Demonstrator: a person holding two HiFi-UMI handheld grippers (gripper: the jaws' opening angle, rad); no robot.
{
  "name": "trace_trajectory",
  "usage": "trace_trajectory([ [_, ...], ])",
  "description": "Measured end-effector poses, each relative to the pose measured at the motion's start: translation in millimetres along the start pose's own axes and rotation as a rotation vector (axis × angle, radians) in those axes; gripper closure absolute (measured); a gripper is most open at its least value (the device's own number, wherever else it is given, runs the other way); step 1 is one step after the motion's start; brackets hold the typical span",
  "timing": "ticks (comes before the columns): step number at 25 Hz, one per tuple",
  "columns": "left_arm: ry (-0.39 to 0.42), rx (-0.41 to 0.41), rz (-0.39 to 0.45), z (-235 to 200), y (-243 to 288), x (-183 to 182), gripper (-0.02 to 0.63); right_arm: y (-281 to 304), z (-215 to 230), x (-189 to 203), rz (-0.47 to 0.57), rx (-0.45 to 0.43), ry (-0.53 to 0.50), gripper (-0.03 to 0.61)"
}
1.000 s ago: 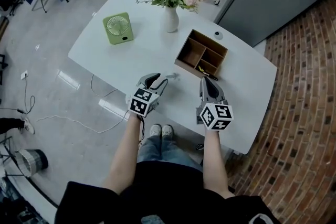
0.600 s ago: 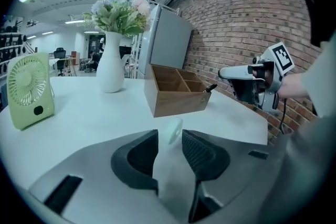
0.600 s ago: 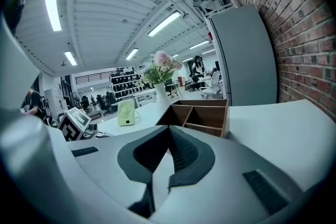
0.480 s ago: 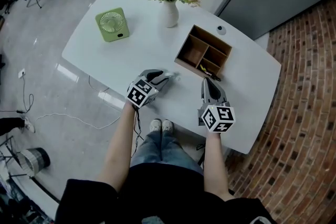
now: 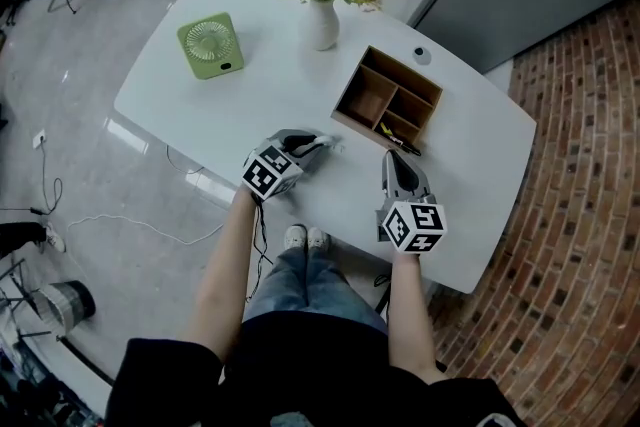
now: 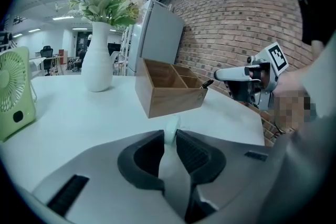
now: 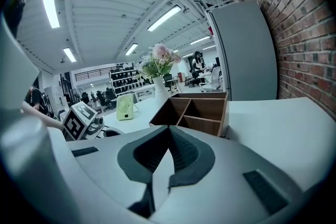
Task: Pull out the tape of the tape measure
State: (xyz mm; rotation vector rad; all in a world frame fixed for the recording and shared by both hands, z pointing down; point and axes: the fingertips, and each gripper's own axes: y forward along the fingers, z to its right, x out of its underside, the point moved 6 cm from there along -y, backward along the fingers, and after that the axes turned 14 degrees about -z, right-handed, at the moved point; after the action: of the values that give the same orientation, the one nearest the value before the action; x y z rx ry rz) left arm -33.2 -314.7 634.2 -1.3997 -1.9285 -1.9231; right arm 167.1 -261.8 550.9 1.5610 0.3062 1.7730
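Observation:
A small white tape measure (image 5: 329, 144) lies on the white table (image 5: 470, 155), just in front of the wooden box. My left gripper (image 5: 317, 145) reaches it from the left. In the left gripper view the tape measure's white body (image 6: 170, 136) fills the gap between the pads, both touching it while the jaws are closing. My right gripper (image 5: 394, 159) hovers to the right of it, over the table near the box's front corner. It is shut with nothing in it (image 7: 169, 131). No tape shows outside the case.
A wooden divided box (image 5: 388, 100) with a dark pen (image 5: 400, 140) at its front corner stands behind the grippers. A green fan (image 5: 210, 45) and a white vase of flowers (image 5: 320, 23) stand farther back. The table's near edge runs just under both grippers.
My left gripper has moved forward and right to the tape measure, and its jaws have come in around it. The right gripper has stayed put.

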Motion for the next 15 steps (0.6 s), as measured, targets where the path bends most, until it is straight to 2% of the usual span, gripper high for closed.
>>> trace_trajectory([
  [5,0.032,0.015,0.009,6,-3,0,0.54,-1,-1,2,-0.008,-0.003,-0.005,0.575],
  [10,0.057,-0.004,0.069,17,-20,-10,0.542,-3,-6,1,-0.01,-0.017,-0.024,0.575],
  [15,0.121,-0.015,0.13,39,-44,-30,0.543,-5,-21,0,-0.026,-0.062,-0.05,0.575],
])
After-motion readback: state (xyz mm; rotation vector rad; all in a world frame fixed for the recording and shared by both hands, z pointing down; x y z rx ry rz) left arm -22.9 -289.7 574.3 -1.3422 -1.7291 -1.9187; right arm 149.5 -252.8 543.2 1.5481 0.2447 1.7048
